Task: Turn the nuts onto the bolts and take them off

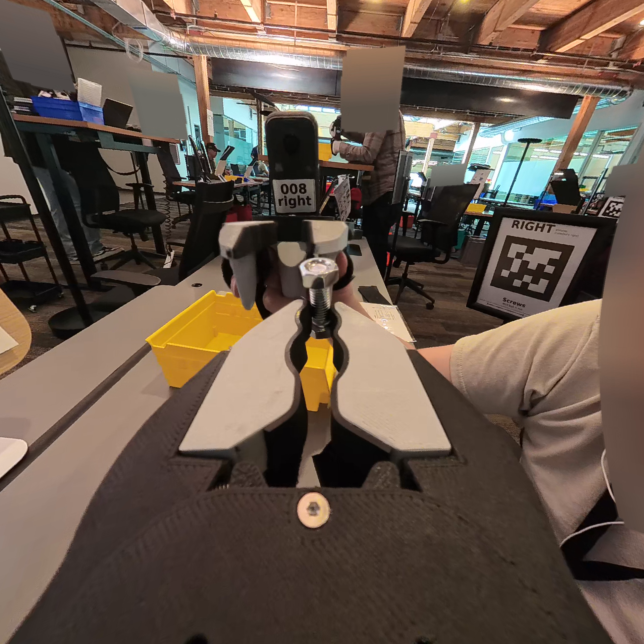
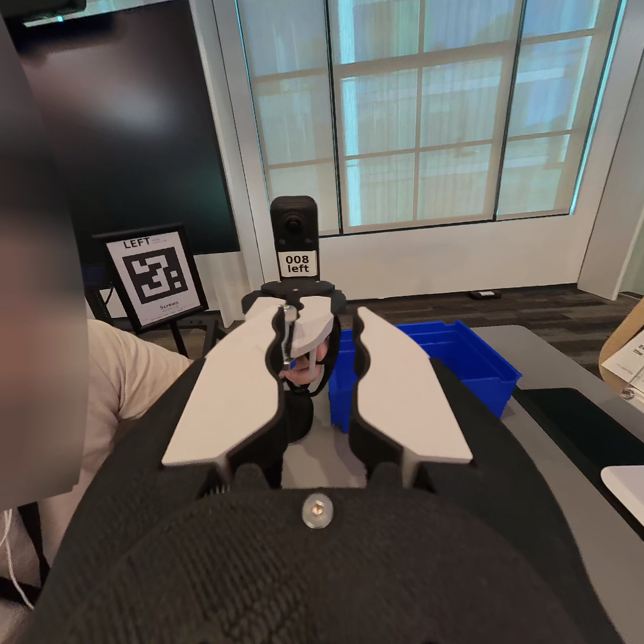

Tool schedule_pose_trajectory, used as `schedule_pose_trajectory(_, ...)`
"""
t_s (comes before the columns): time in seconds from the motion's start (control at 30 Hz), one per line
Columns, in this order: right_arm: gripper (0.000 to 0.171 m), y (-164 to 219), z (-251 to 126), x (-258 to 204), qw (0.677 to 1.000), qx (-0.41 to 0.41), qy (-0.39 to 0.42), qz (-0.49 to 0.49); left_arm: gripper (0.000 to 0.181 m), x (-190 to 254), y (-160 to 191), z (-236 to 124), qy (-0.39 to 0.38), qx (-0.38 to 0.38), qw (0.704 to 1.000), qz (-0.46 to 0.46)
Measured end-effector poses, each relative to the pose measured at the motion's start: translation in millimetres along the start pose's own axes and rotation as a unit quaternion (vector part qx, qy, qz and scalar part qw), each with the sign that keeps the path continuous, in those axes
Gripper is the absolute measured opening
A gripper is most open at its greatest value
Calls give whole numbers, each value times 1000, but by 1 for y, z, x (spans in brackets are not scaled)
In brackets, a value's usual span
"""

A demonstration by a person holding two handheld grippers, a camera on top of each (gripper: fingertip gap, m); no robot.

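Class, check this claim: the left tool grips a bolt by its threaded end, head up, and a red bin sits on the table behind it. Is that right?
One detail is wrong: the bin is yellow, not red, as the left wrist view shows. The rest stands: the left tool grips the bolt by its threaded end, head up, and the bin sits on the table behind it.

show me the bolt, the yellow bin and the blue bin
bolt (image 1: 318, 272), left wrist view, on its hex head
yellow bin (image 1: 195, 343), left wrist view, on its near wall
blue bin (image 2: 488, 378), right wrist view, on its right rim
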State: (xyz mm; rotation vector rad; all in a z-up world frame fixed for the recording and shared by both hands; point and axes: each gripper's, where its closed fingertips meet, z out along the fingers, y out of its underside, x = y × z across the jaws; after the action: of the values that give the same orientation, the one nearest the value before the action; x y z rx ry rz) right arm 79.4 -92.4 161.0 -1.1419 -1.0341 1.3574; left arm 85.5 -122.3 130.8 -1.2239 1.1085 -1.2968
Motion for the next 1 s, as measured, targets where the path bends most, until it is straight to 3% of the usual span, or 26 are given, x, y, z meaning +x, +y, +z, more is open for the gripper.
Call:
schedule_pose_trajectory(0.2,39,12,15,-17,998,-37,-12,-41,9,0,3,2,3,-4,1000,-3)
schedule_pose_trajectory(0.4,39,2,0,-2,999,-15,8,-30,9,2,0,1,4,1,1000,-4)
schedule_pose_trajectory(1.0,38,0,4,-17,999,-21,-14,-36,9,3,-1,1,-4,-1,1000,14)
